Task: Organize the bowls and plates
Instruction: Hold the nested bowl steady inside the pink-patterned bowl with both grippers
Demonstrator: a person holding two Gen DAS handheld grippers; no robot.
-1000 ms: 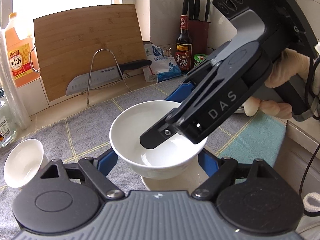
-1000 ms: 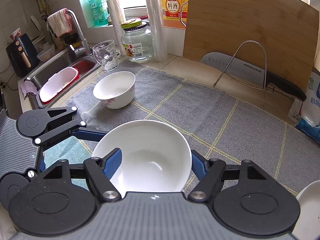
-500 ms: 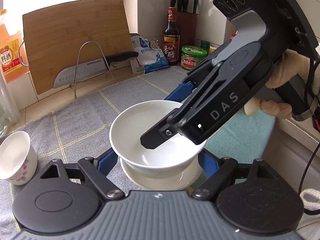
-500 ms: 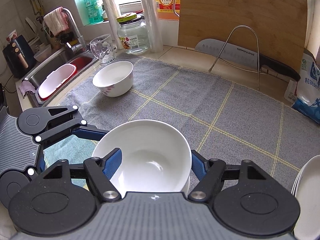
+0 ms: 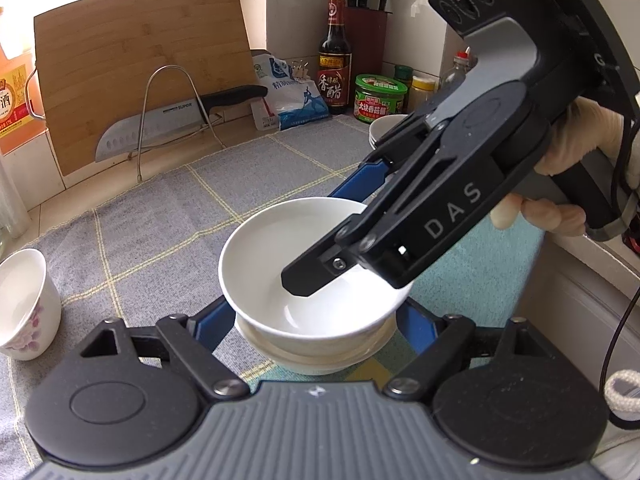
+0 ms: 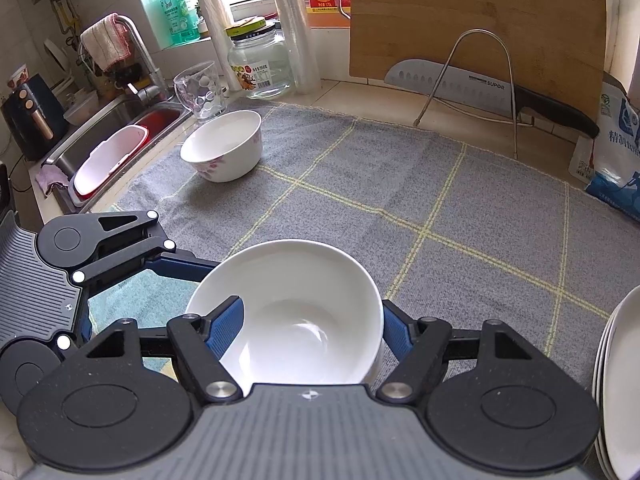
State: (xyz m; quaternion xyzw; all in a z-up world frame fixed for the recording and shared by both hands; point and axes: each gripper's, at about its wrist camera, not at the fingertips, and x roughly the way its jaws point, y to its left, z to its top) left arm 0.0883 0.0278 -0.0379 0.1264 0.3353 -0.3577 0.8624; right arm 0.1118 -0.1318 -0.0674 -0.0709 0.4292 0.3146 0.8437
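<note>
A plain white bowl (image 5: 276,256) (image 6: 296,308) sits nested on another white bowl (image 5: 320,354) over the grey cloth. My left gripper (image 5: 310,322) stands open, its blue fingers on either side of the stack. My right gripper (image 6: 302,326) straddles the top bowl with one finger inside it and one outside; I cannot tell whether it grips the rim. It shows from the side in the left wrist view (image 5: 420,216). A flowered white bowl (image 6: 222,150) (image 5: 22,304) stands apart on the cloth. A stack of white plates (image 6: 618,380) (image 5: 384,128) sits at the right.
A cutting board (image 6: 476,20), a knife (image 6: 480,88) on a wire stand, a salt bag (image 6: 612,152), a glass jar (image 6: 260,60), a glass cup (image 6: 200,92) and bottles (image 5: 334,56) line the back. The sink (image 6: 108,136) lies at the left.
Both grippers have moved together with the plain bowl to the right along the cloth and lowered it onto the bowl beneath. The flowered bowl now lies further left.
</note>
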